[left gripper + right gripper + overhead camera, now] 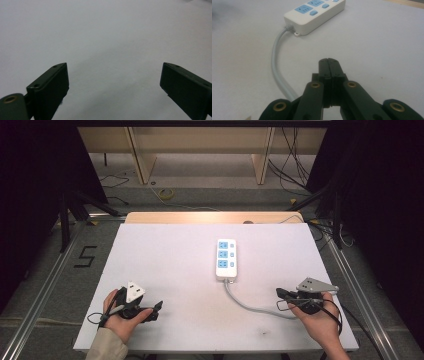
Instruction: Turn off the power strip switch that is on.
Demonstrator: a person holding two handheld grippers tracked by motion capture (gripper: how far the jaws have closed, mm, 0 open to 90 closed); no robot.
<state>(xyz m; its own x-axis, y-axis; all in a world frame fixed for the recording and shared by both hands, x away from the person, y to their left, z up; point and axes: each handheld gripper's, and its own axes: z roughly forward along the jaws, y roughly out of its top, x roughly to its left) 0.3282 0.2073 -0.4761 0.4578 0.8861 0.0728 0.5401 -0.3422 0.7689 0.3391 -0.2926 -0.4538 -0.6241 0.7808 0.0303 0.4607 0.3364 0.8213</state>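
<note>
— So, where does the power strip (226, 259) sit?

— Flat on the white counter (165, 265), a little right of the middle and toward the far half. It is white with three blue sockets in a row, each with a small blue switch beside it. Its long side runs away from the person.

— And its cord?

— The grey cable (250, 306) leaves the near end of the strip, curves toward the person's right and ends up close by the right hand-held gripper (281, 293). In the right gripper view the cable (277, 72) passes just to the left of the jaws and slips under the gripper's body; whether it touches I cannot tell.

— What about that gripper's jaws?

— Clenched tight, pad against pad, with nothing between them. The right hand-held gripper (328, 60) points roughly toward the strip (314, 13), which lies well apart from the tips.

— And the other side?

— The left hand-held gripper (158, 306) rests low at the near left of the counter, held in the left hand (122, 320), well apart from the strip. In the left gripper view its jaws stand wide, released, with bare white counter (112, 45) between them.
</note>
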